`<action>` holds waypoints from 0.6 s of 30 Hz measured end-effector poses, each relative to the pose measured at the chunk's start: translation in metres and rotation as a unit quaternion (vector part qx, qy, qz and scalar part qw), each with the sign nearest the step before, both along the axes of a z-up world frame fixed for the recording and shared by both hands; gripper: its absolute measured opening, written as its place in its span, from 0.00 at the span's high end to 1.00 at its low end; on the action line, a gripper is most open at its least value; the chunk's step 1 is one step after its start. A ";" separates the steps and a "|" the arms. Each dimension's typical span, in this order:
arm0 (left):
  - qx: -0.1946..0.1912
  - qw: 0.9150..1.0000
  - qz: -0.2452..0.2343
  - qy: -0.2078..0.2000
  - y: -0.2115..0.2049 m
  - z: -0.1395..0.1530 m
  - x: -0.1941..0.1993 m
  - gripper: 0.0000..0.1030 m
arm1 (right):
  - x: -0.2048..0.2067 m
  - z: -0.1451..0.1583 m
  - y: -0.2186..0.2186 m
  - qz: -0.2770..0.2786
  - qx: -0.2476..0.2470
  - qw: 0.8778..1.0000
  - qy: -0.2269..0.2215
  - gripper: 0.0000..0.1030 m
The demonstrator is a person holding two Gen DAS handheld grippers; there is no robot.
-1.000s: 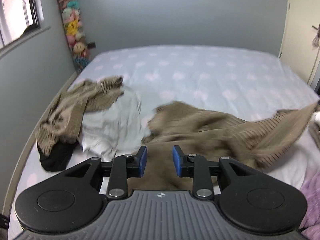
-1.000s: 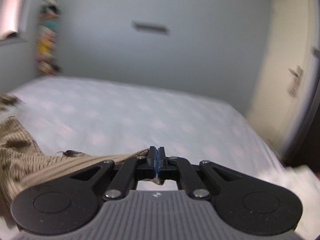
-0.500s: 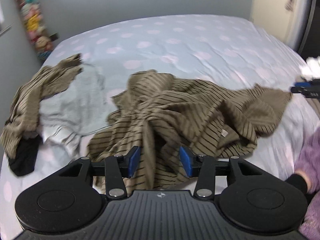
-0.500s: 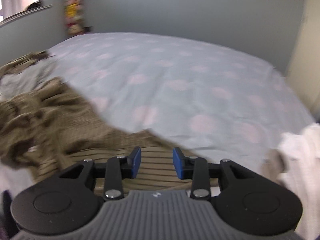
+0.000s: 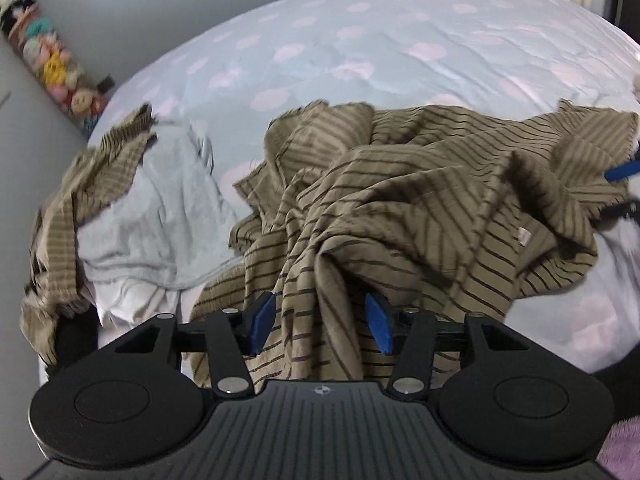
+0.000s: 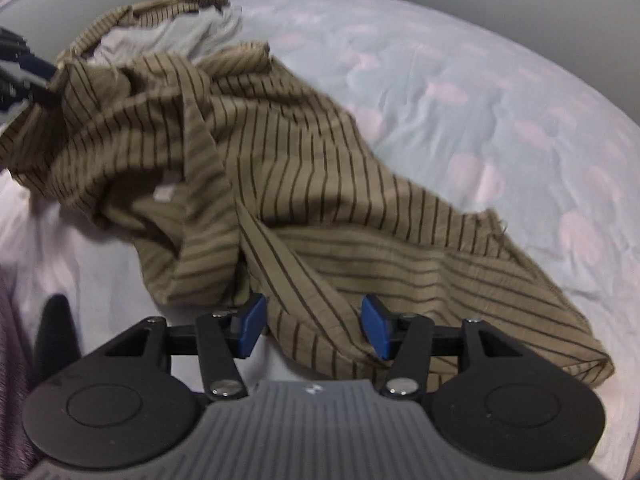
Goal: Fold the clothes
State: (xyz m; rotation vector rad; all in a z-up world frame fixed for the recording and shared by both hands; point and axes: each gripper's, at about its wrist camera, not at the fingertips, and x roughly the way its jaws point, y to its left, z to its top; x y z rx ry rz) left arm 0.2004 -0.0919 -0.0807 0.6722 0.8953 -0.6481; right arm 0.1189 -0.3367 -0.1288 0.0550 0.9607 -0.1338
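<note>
Directly ahead in the left wrist view, the shirt (image 5: 400, 208) lies rumpled on the bed (image 5: 400, 40), long axis running left to right. The left gripper (image 5: 320, 322) tilts steeply down over its near edge, pads apart, a fold lying loose between them.

Seen from the right wrist, the shirt (image 6: 280, 184) stretches from far left to near right. The right gripper (image 6: 312, 330) angles down at the near hem, jaws opening, cloth between but unpinched. Each hand looks equally near its own end.

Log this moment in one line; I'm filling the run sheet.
shirt: crumpled on bed | left gripper: open | right gripper: opening, over shirt
</note>
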 end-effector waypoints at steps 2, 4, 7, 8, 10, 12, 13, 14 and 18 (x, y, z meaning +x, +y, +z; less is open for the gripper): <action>-0.002 1.000 0.010 0.011 0.001 -0.005 0.006 0.74 | 0.004 -0.009 0.003 0.014 -0.005 1.000 0.012 0.45; -0.006 1.000 0.021 0.014 0.001 -0.006 0.008 0.78 | 0.003 -0.013 0.012 0.033 -0.026 0.999 0.014 0.44; -0.008 0.999 0.031 0.013 -0.001 -0.004 0.009 0.85 | -0.002 -0.013 0.031 0.074 -0.087 0.993 0.001 0.43; -0.007 0.999 0.032 0.013 -0.002 -0.003 0.009 0.88 | -0.003 -0.013 0.037 0.089 -0.110 0.990 -0.004 0.43; -0.007 0.999 0.036 0.012 -0.004 0.000 0.008 0.91 | -0.003 -0.016 0.046 0.112 -0.151 0.982 -0.005 0.45; -0.009 0.999 0.039 0.011 -0.006 0.005 0.006 0.94 | -0.002 -0.021 0.052 0.131 -0.176 0.976 -0.001 0.54; -0.010 0.999 0.041 0.010 -0.006 0.007 0.005 0.95 | -0.001 -0.023 0.053 0.138 -0.183 0.973 0.004 0.59; -0.009 0.999 0.043 0.007 -0.006 0.010 0.004 0.96 | 0.000 -0.026 0.054 0.145 -0.187 0.972 0.010 0.68; -0.012 0.998 0.064 -0.006 -0.005 0.019 0.000 0.98 | -0.005 -0.028 0.057 0.158 -0.216 0.964 0.014 0.90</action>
